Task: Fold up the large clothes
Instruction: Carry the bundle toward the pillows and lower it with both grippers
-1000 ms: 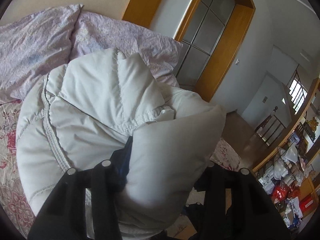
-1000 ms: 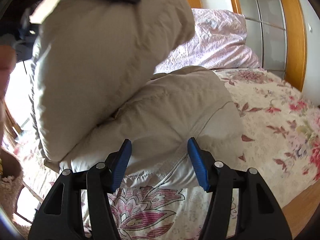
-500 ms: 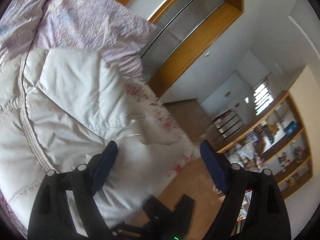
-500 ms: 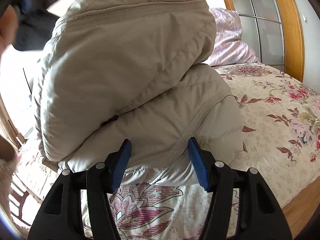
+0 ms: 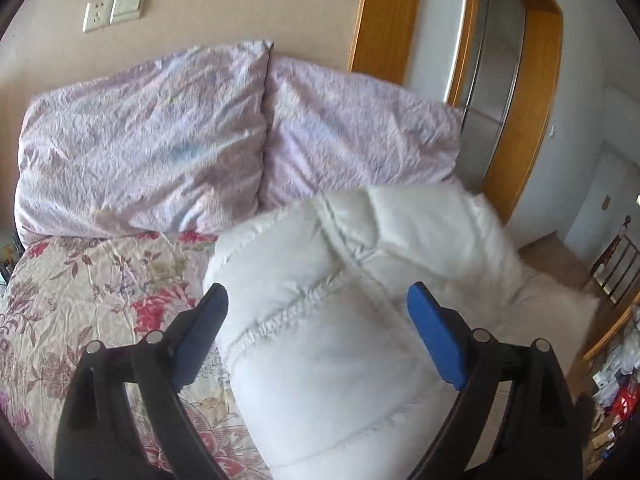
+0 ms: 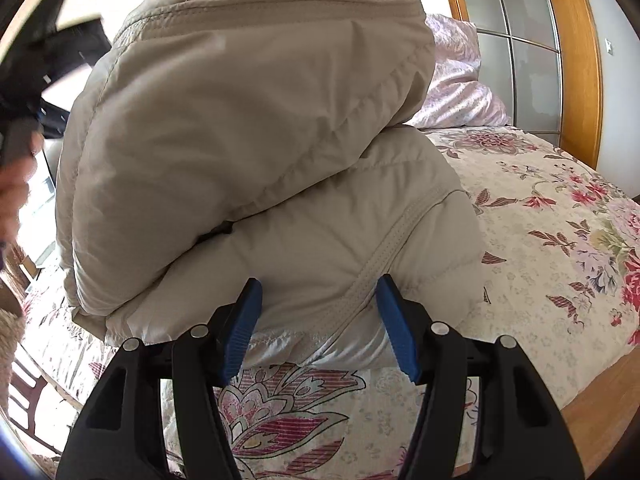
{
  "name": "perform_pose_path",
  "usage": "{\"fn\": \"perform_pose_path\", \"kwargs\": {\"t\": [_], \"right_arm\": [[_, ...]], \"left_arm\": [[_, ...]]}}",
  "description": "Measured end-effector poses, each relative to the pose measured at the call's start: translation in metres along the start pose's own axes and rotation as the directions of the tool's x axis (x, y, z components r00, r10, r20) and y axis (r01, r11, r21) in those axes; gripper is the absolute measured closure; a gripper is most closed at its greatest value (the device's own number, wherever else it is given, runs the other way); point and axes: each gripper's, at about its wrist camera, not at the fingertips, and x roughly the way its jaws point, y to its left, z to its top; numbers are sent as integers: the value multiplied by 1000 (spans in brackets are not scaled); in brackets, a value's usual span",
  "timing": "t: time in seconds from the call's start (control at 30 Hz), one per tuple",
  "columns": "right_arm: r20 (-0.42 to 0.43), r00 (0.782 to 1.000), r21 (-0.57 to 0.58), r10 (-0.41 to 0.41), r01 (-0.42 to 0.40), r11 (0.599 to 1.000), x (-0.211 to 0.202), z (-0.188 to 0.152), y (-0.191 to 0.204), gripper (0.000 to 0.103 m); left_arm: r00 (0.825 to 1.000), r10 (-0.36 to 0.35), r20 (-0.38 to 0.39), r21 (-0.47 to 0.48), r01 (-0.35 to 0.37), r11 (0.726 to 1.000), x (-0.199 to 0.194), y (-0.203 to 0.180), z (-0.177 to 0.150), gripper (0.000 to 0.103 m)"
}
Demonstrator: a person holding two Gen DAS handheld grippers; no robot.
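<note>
Now let go by the left gripper (image 5: 316,332), both claws spread empty, puffy white jacket (image 6: 256,168) folded mid-frame on floral bedspread (image 6: 560,216), right gripper (image 6: 318,322) nearer, bulk dead ahead

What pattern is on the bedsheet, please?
A floral print, pink and red on cream bedsheet; clearest in the right wrist view.

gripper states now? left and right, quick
Left gripper: open, holding nothing, poised over the white puffer jacket.
Right gripper: open, holding nothing, its fingers either side of the folded jacket's lower edge.
</note>
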Motion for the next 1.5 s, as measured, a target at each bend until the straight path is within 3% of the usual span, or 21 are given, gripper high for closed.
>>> {"fn": "perform_pose_path", "kwargs": {"t": [0.1,0.37,0.73,1.0,1.13,1.27,1.37,1.5], "right_arm": [[-1,1000,-8,-1,1,1000,0,-2,-1,41],[9,1000,-31,-21,21,999,2,-5,0,39],[36,999,-54,-22,24,998,5,-9,-1,36],[-1,1000,-45,-2,2,999,-11,-8,-9,36],[34,998,-39,56,-55,998,-45,-2,-20,36],[97,985,-80,142,-135,988,-76,19,-17,36],[136,974,-138,182,-163,977,-85,52,-2,36],[108,976,-168,190,-171,971,-65,97,13,36]], "left_arm": [[997,-33,-68,-5,33,999,22,-4,-16,19],[998,26,-49,98,-21,995,41,-44,-34,18],[998,37,-52,191,-27,981,72,-75,-46,14],[999,34,-27,188,-28,982,84,-83,-53,12],[999,-48,-21,127,50,991,62,-67,-47,6],[995,-103,0,63,103,993,37,-44,-37,4],[999,-40,34,58,38,998,25,-27,-28,3],[998,53,21,53,-54,997,29,-9,-25,3]]}}
